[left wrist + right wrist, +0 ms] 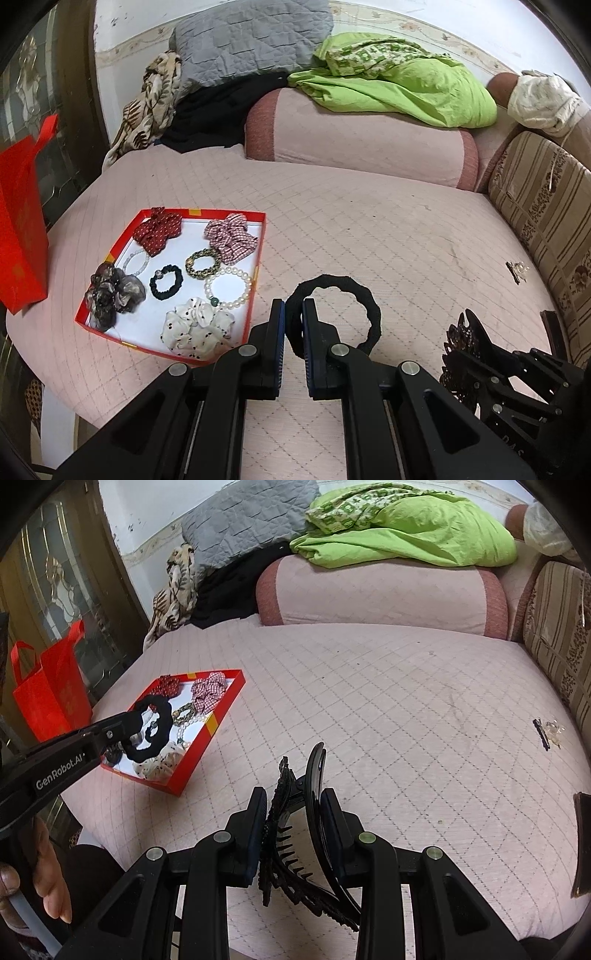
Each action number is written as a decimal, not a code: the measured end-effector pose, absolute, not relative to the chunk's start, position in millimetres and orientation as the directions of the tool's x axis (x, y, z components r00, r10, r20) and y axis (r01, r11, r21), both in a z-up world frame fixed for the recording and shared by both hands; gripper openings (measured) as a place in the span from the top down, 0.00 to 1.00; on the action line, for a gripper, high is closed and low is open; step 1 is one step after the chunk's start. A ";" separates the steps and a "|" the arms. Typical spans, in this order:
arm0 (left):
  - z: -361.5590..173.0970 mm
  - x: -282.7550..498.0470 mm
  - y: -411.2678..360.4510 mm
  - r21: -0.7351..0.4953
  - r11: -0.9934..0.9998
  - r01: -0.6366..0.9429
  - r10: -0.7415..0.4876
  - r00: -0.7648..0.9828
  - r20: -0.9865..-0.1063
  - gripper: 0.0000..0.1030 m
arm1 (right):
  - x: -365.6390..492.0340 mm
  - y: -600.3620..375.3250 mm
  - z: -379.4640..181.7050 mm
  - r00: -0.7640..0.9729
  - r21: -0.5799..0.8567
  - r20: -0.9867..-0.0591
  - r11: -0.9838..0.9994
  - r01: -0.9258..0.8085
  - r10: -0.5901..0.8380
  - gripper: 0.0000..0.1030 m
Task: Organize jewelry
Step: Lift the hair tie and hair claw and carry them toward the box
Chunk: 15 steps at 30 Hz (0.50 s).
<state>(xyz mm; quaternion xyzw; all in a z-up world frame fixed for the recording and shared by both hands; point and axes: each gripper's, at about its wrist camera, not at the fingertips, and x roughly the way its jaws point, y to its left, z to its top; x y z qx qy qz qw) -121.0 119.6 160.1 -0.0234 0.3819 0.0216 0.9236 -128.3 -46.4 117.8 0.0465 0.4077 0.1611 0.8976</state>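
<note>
Pink quilted bedding (369,229) fills both views, with a pink bolster (354,144) and a green cloth (399,88) heaped far ahead of the tools.

The left gripper (293,317) is seen clamped on a black hair tie (354,291), whose loop curves away ahead and to the right of the fingertips. In the right wrist view the same loop (155,727) is held in the air in front of the red box (218,716).

Ahead and to the left of the left gripper, the red box (255,280) rests on the bedding. Inside it are laid a red dotted scrunchie (159,230), a pink checked scrunchie (231,236), a pearl bracelet (229,288), a small black hair band (166,282), a white dotted scrunchie (197,328) and other pieces.

The right gripper (293,805) is closed on a black hair claw clip (295,834), gripped between the two pads with its curved jaw pointing forward and its teeth visible between the fingers.

Far to the right of both tools, a small hair pin (546,733) lies alone on the bedding. A red bag (51,694) stands off the bed's edge to the left.
</note>
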 end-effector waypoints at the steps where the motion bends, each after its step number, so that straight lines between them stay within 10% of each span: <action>1: 159.0 -120.4 122.2 -0.029 0.998 -0.062 0.023 0.706 -0.708 0.91 | -128.0 -43.9 117.2 0.612 0.212 -0.720 0.944 -0.254 0.326 0.68; 15: 141.0 -111.8 164.7 -0.069 0.989 -0.133 0.040 0.677 -0.734 0.91 | -119.9 -8.2 107.8 0.566 0.176 -0.756 0.935 -0.308 0.329 0.68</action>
